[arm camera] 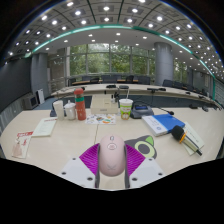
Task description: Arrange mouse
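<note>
A pale pink computer mouse [111, 155] sits between my two fingers, its nose pointing away from me. The purple pads [90, 158] press against both of its sides, so my gripper [111, 163] is shut on it. The mouse is held low over the light table [60, 145], near its front edge. I cannot tell whether its underside touches the table.
A roll of tape with a green core [144, 148] lies just right of the fingers. Further back stand cups [70, 109], a red can [80, 110], a green-printed cup [125, 107], a blue book [163, 124], papers [44, 127] and a dark object [189, 142].
</note>
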